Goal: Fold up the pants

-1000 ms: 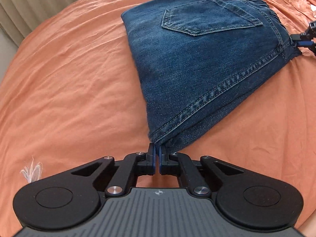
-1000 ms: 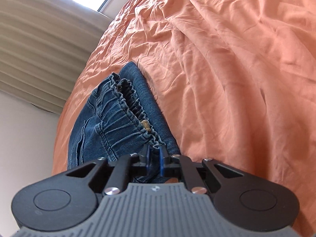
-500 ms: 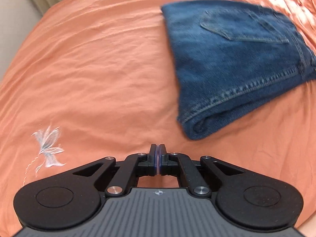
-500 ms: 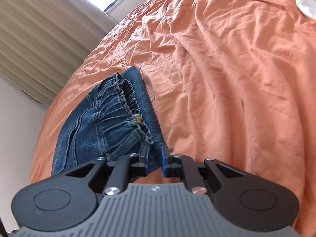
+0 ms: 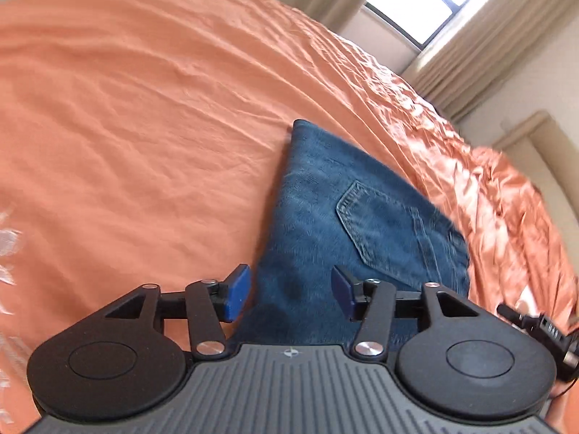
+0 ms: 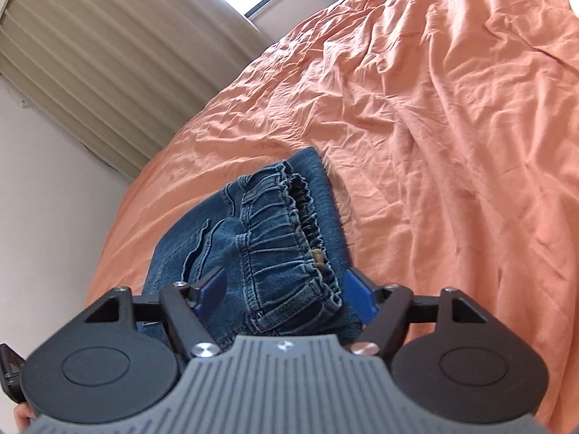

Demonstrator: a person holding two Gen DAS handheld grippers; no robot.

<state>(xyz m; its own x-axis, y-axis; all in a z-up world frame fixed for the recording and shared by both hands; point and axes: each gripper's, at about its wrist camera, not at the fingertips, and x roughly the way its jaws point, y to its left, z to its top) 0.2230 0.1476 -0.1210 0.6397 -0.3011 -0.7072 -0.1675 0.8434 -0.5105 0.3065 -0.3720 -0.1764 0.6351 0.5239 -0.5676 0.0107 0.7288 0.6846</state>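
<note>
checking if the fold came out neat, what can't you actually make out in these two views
- Left wrist view: the near edge of the jeans is hidden behind the left gripper, whose fingers are opening with nothing pressed between them.
- Left wrist view: white embroidery on the orange bedspread is blurred and cut off by the picture's edge.
- Right wrist view: the jeans' near corner is hidden under the right gripper, opening too.
- The folded-under legs show in neither view.

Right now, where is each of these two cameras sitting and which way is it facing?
Left wrist: sits on the left gripper, looking down over the folded jeans toward a window; its blue pads are opening, nothing between them.
Right wrist: sits on the right gripper, looking along the jeans' elastic waistband; jaws opening around it, a bit of hand at the lower left.
Shared: jeans, orange bedsheet, curtains.
</note>
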